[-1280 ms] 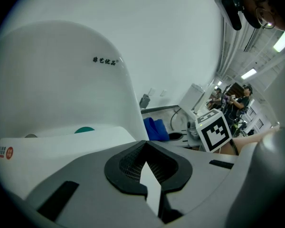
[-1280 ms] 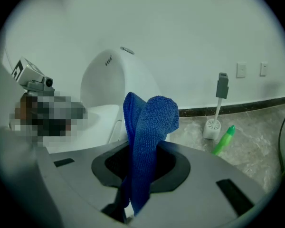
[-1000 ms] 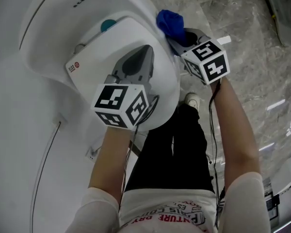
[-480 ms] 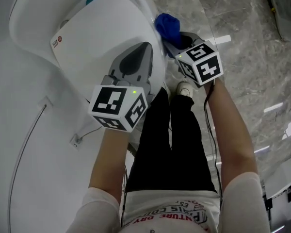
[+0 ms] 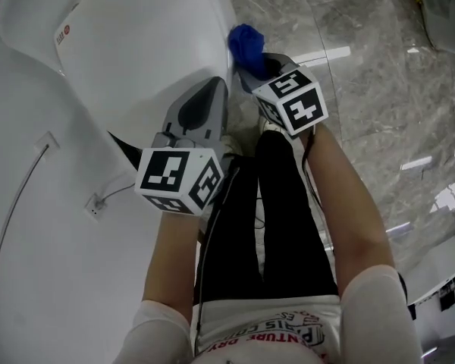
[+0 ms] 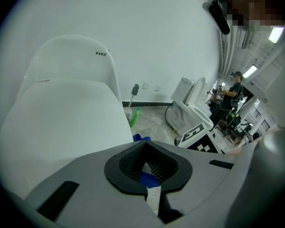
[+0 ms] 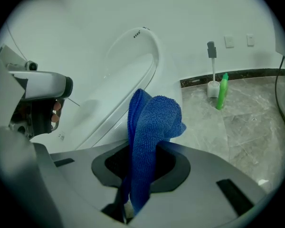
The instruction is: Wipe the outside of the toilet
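While the right tongs [image 5: 252, 65] pinch a blue cloth [image 5: 244, 41] between tightly pressed jaws, its bunched end stands up just beside the right flank of the toilet [image 5: 206, 7], toward the near end. Whether the cloth touches the porcelain I cannot tell. The left tongs [image 5: 212, 95] hover over the near edge of the closed lid [image 5: 136, 51], jaws pressed together and nothing held. The white shell shows no streaks or wet marks, so how much has been wiped cannot be read from it. I judge the wiping to be under way on the right side, with the near end, the left flank and the base by the floor [image 5: 364, 67] likely left.
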{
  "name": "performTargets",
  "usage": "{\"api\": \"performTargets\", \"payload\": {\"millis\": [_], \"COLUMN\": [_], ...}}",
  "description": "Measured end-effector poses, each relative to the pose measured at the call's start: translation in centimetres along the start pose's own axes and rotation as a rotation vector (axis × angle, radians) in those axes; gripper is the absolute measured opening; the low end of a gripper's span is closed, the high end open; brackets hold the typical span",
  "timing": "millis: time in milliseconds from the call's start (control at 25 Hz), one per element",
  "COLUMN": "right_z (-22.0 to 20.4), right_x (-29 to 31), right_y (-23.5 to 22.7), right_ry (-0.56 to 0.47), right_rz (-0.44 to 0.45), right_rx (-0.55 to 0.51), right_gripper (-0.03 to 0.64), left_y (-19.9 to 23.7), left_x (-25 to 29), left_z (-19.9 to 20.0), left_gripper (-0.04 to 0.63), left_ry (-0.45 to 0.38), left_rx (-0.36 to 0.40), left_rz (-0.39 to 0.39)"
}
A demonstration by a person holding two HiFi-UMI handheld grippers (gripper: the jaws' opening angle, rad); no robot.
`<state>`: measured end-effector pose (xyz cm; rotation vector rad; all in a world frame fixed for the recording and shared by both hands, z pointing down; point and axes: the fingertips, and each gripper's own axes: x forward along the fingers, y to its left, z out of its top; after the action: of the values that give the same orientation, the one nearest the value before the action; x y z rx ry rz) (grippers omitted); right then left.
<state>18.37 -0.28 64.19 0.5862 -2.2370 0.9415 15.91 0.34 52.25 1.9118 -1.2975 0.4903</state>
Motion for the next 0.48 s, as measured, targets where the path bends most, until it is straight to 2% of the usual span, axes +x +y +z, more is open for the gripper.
{"api": "performTargets", "payload": {"millis": [480], "right_z": [-5.8], "right_x": [-0.2], "right_y": [5.4], "right_ry": [0.003], "right_rz": [-0.101], "right_rx": [0.062], "right_gripper": [0.077], "left_y": [0.4], "left_x": [-7.5], "left_z": [-8.2], "left_gripper": [0.008], "left_ry": [-0.009], "left_rx": [-0.039], "left_rz": [-0.009]}}
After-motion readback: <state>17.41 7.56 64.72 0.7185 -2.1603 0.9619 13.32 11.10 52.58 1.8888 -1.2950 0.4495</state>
